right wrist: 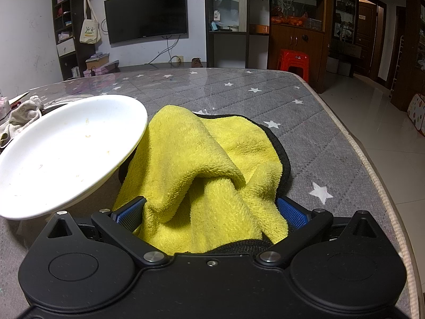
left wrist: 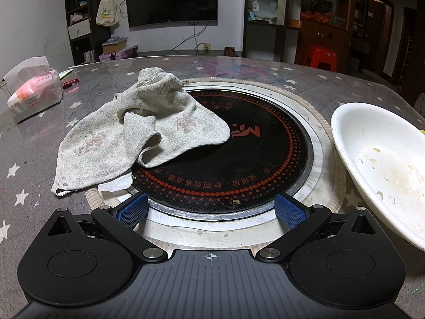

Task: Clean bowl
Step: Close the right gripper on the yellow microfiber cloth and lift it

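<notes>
The soiled white bowl [left wrist: 377,159] is sitting beside the round black cooktop [left wrist: 239,154], touching the yellow cloth [right wrist: 202,175]. The right gripper [right wrist: 212,212] is straddling that cloth, fingers wide apart. The left gripper [left wrist: 211,210] is hovering wide open and empty, near a grey towel [left wrist: 138,130].

Induction cooktop [left wrist: 239,143], set into the table: red Chinese characters along its near edge, reading 使用后 and 炉面尚有高温, plus a red flame-and-M logo. Tissue pack [left wrist: 34,93], far left: small print, unreadable.
</notes>
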Available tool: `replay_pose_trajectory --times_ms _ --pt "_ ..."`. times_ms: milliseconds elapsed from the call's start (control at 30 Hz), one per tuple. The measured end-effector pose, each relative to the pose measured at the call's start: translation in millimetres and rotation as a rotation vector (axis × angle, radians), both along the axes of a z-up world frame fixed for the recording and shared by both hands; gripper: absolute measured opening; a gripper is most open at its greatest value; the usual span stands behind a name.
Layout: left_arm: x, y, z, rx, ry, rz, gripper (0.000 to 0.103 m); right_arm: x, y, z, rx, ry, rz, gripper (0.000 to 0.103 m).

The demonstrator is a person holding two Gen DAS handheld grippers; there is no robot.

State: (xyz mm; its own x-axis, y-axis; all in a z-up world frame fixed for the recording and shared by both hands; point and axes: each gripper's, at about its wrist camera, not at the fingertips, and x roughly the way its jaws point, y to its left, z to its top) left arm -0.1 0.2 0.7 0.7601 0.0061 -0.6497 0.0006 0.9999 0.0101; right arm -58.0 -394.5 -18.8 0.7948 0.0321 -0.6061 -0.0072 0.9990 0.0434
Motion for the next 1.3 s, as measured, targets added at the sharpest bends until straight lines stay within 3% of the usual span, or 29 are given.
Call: replay_pose_trajectory --times_ms 367,600,800,1033,1167,1300 --pt "-3.3 0.6 12.8 -0.004 0.009 -0.005 0.102 -1.5 0.5 14.9 0.010 -0.007 0.010 0.103" --pt "-8.8 -2.3 32.3 -0.086 0.009 -0.027 0.102 -2.5 0.8 24.4 0.016 -0.012 0.016 0.103" --pt "-22.1 -32.8 47.4 -0.122 0.043 -0.096 0.102 -7.6 -0.5 38.7 0.000 -0.028 0.048 0.103" --pt "-25.9 -62.7 48.5 -0.099 0.077 -0.150 0.101 -9.6 -14.5 42.0 0.044 -0.004 0.047 0.103" --pt "-24.9 -77.0 45.7 -0.099 0.110 -0.165 0.097 -6.2 -17.9 36.5 0.063 0.019 0.043 0.103" --pt "-23.2 -83.0 42.9 -0.097 0.137 -0.158 0.090 -1.5 -14.5 33.2 0.073 0.019 0.052 0.096"
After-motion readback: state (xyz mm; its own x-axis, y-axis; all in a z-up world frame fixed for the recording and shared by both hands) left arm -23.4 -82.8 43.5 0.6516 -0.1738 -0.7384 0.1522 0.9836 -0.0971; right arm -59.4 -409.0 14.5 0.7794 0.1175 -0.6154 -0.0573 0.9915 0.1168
